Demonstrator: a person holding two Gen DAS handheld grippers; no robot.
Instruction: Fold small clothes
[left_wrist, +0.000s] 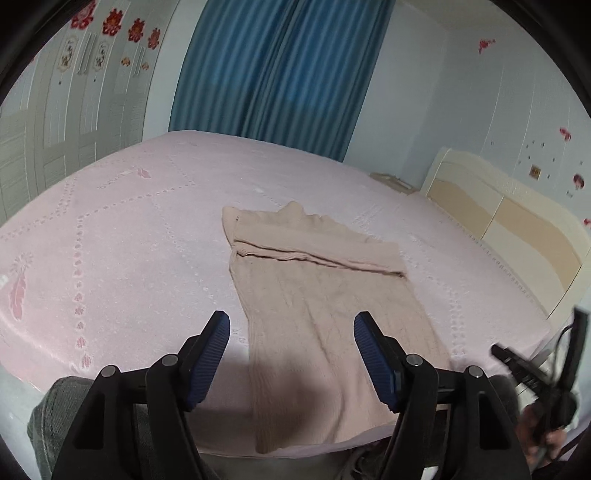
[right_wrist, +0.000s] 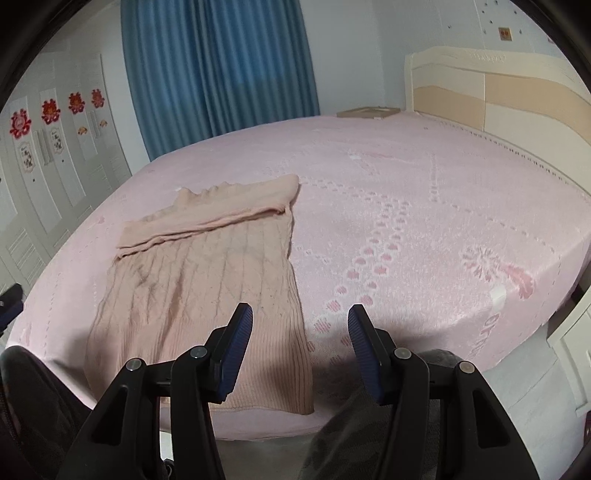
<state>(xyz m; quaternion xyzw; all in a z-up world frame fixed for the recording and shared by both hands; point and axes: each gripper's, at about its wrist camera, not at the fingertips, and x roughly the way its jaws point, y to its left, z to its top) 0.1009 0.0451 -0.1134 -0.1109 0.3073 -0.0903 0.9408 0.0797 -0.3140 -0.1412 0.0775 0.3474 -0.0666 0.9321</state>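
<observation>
Sweater (left_wrist: 321, 295) hem blurred in shadow; other tongs (left_wrist: 535, 369) blurred, cut by right edge

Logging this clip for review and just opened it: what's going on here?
A person holding a gripper in each hand is folding a beige knit sweater on a bed with a pink cover. The sweater lies flat, its sleeves already folded across the upper part. The left gripper and the right gripper both hover open above the sweater's near hem, holding nothing.

Both wrist views look down over the bed's (left_wrist: 110, 229) near edge, sharing the sweater (right_wrist: 207, 280) and curtain (right_wrist: 218, 66).
</observation>
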